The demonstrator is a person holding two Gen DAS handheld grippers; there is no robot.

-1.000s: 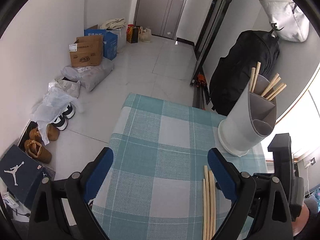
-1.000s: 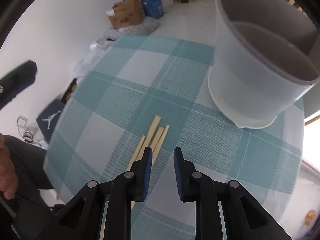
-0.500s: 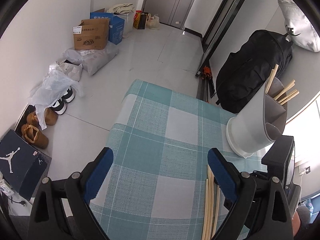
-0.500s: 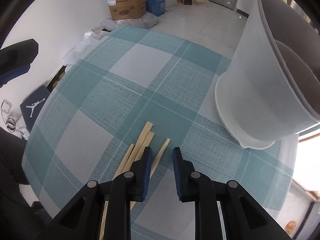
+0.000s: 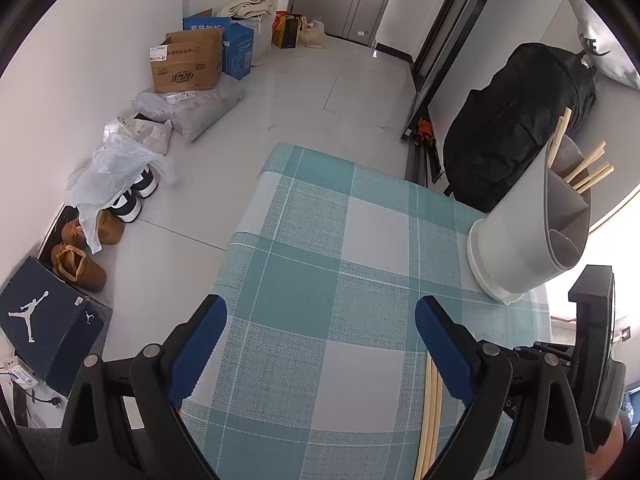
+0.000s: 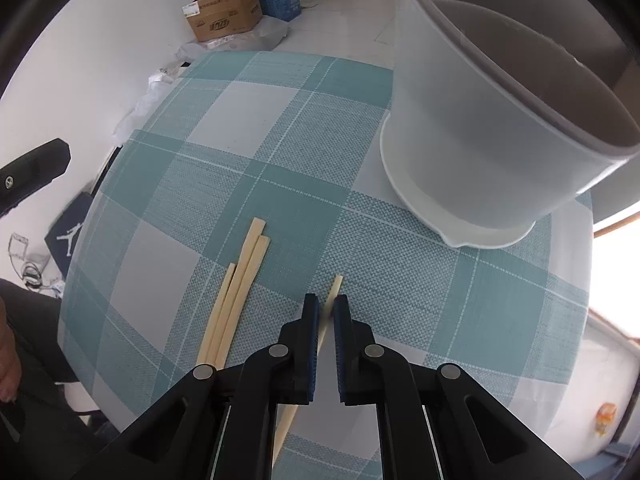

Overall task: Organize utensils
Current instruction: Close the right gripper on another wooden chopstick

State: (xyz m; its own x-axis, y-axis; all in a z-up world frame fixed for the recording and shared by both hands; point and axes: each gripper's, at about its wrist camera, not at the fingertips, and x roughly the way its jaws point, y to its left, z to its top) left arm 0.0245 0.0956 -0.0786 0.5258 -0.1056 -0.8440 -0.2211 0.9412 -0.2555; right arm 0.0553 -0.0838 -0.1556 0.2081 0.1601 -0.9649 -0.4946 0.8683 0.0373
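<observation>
Wooden chopsticks (image 6: 236, 284) lie in a loose bundle on the teal checked tablecloth (image 6: 280, 168). My right gripper (image 6: 326, 306) is shut on a single chopstick (image 6: 335, 285), pulled apart from the bundle to its right. The white utensil holder (image 6: 480, 128) stands just beyond, at the right. In the left wrist view the holder (image 5: 516, 240) has several chopsticks (image 5: 588, 172) standing in it. My left gripper (image 5: 320, 336) is open and empty above the cloth, with the lying chopsticks (image 5: 430, 408) beside its right finger.
The table's far edge (image 5: 340, 160) drops to a tiled floor. A black bag (image 5: 516, 120) leans behind the holder. Boxes (image 5: 188, 60), plastic bags and shoes (image 5: 80, 248) line the left wall. The right gripper's body (image 5: 592, 360) shows at the right.
My right gripper has closed on one chopstick and drawn it right, away from the bundle. The left gripper has lifted and pulled back a little, still open.
</observation>
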